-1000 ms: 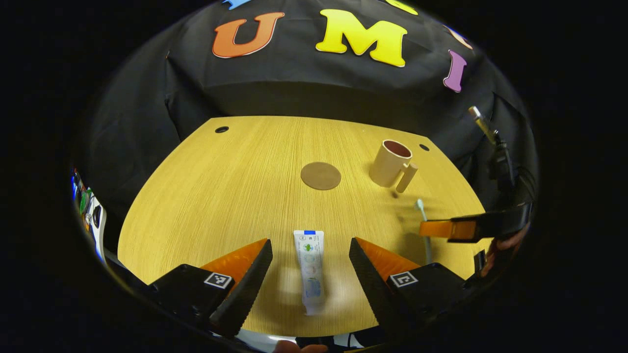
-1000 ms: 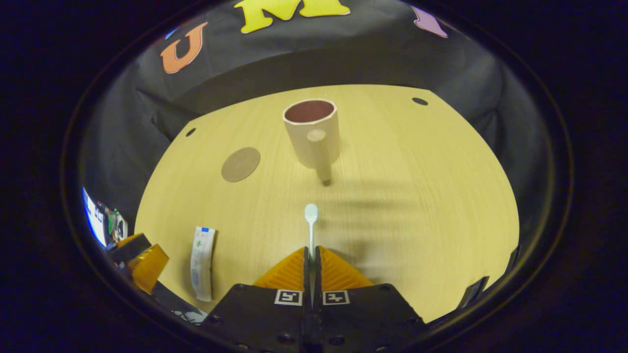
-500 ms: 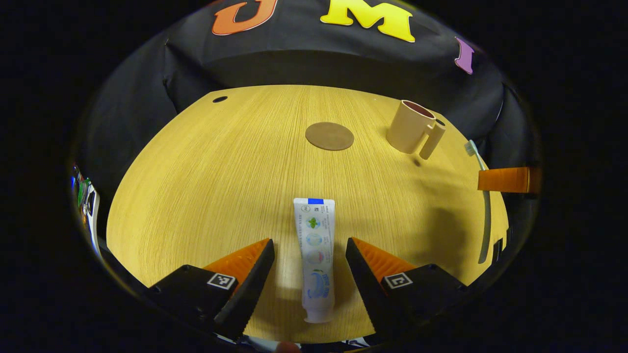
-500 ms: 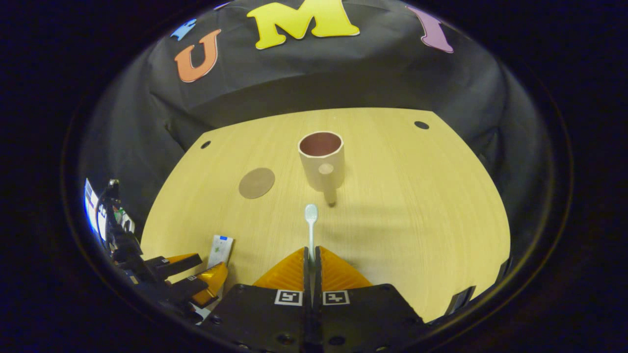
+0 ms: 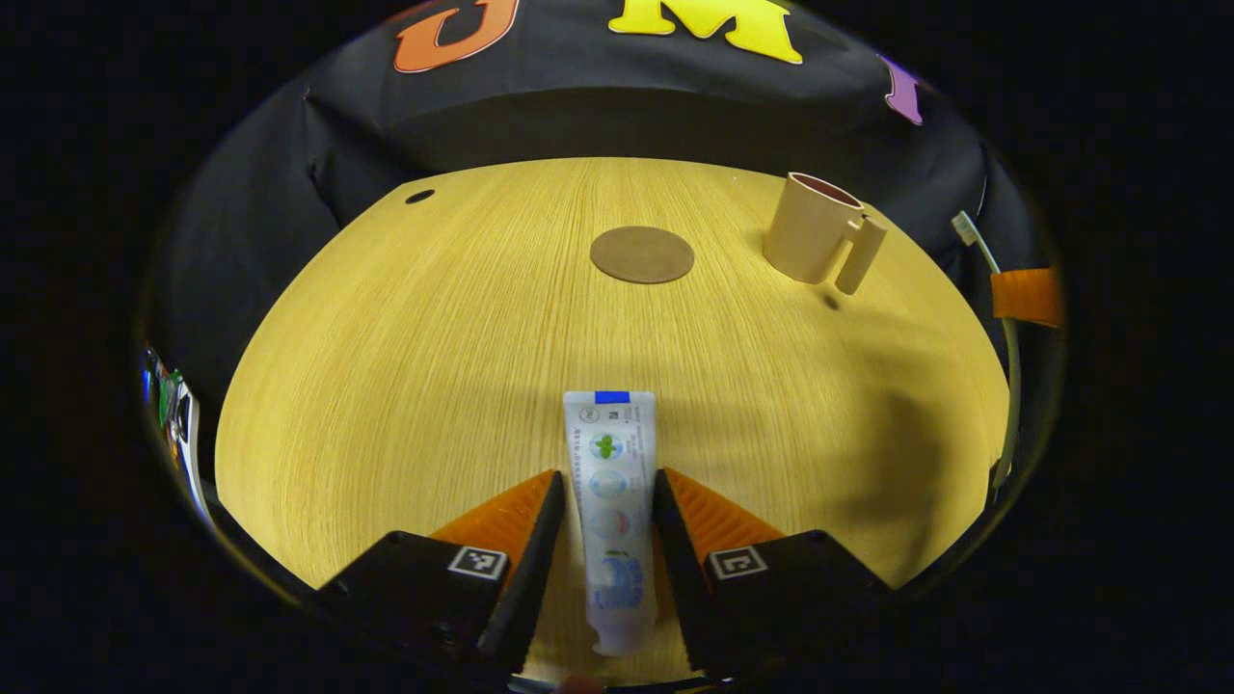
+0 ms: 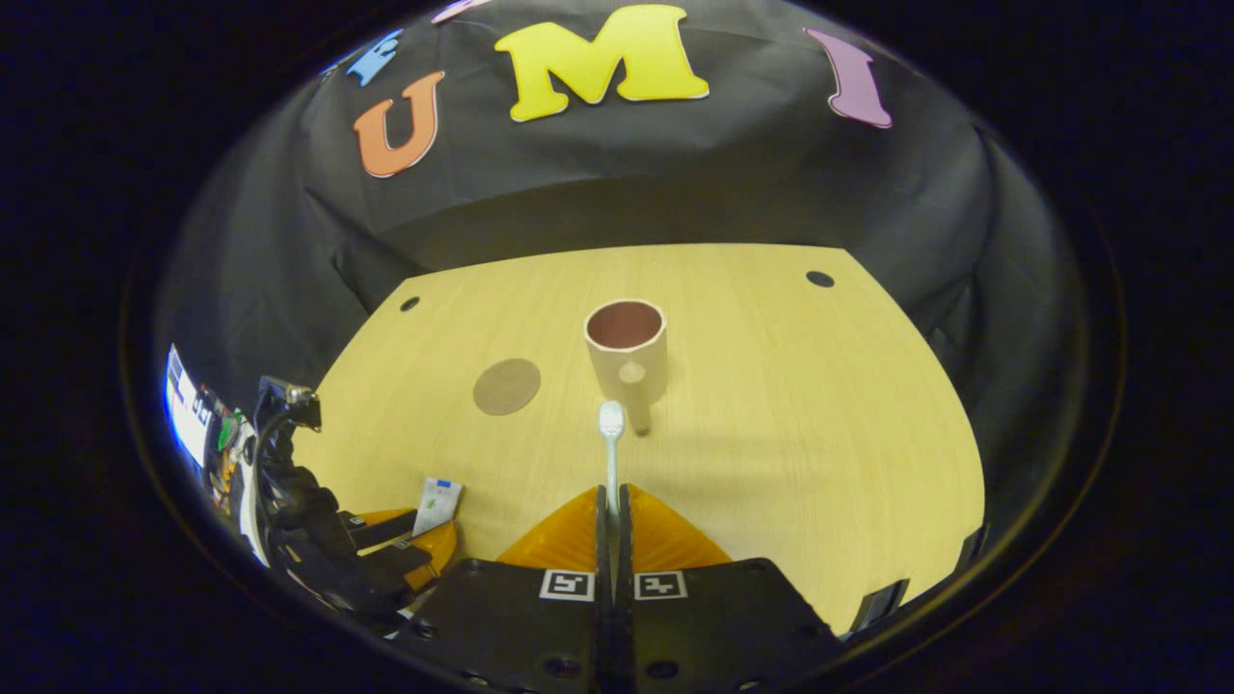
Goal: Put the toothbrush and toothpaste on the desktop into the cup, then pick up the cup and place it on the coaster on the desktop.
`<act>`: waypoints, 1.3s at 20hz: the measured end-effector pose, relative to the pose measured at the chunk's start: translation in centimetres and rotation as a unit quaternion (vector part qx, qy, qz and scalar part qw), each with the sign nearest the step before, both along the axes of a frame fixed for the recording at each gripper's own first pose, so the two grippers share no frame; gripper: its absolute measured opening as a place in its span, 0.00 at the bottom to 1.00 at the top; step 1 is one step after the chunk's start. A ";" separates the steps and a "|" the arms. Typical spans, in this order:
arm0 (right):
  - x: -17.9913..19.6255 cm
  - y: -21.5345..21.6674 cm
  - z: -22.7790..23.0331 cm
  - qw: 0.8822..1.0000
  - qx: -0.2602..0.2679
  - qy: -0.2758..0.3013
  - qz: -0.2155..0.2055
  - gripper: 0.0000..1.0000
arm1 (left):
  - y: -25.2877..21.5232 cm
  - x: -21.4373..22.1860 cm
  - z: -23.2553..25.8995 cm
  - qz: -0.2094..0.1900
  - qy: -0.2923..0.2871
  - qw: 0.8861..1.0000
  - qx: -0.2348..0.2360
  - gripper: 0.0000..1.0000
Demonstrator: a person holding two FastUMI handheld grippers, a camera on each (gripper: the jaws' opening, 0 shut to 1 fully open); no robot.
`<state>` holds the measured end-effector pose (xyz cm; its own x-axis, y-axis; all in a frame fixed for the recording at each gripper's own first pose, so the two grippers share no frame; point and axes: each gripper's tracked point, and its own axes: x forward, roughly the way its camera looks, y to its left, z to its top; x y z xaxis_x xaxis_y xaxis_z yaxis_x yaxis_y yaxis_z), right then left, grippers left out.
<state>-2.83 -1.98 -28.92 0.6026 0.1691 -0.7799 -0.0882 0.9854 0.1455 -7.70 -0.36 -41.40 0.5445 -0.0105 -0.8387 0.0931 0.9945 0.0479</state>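
Note:
A white toothpaste tube (image 5: 609, 434) lies flat near the table's front edge, cap end toward me. My left gripper (image 5: 607, 474) is shut on it, a finger pressing each long side. My right gripper (image 6: 609, 490) is shut on the handle of a pale toothbrush (image 6: 610, 443), held above the table with its head pointing at the beige cup (image 6: 627, 361). The cup stands upright, handle toward the right gripper. The round brown coaster (image 6: 506, 386) lies to the cup's left. In the left gripper view the cup (image 5: 810, 241), the coaster (image 5: 642, 254) and the raised toothbrush (image 5: 1005, 337) show farther off.
The wooden table (image 5: 434, 337) has small dark holes near its back corners (image 5: 419, 197) (image 6: 819, 279). The black cloth wall rises behind it. In the right gripper view the left gripper (image 6: 405, 540) and the toothpaste (image 6: 439, 499) show at the lower left.
My left gripper's fingers closed from wide open onto the toothpaste. My right gripper lifted the toothbrush up off the table, still shut on it.

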 end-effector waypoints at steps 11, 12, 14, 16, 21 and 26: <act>7.8 2.0 4.6 0.995 0.018 -0.097 0.002 0.00 | -1.2 0.3 5.5 0.007 -0.019 1.000 -0.021 0.37; 8.9 2.2 5.1 0.994 0.019 -0.109 0.001 0.00 | -1.4 0.4 6.6 0.006 -0.028 0.999 -0.028 0.36; 11.1 2.5 6.0 0.991 0.023 -0.131 -0.003 0.00 | -2.0 0.7 8.7 -0.001 -0.051 0.998 -0.044 0.33; 13.2 2.8 7.1 0.987 0.025 -0.159 -0.003 0.00 | -1.7 1.1 8.7 -0.001 -0.063 0.997 -0.036 0.30; 18.1 3.8 8.5 0.973 0.032 -0.228 0.006 0.00 | -1.1 1.7 10.9 0.003 -0.076 0.996 -0.035 0.26; 21.4 4.1 8.5 0.961 0.052 -0.273 0.001 0.00 | -1.2 2.7 12.3 0.006 -0.097 0.995 -0.027 0.26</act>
<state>18.58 2.17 -20.44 0.9165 0.2305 -0.3270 -0.1809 0.9678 0.1753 -5.01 -1.55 -29.12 0.6970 -0.0452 -0.7156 0.0757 0.9971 0.0107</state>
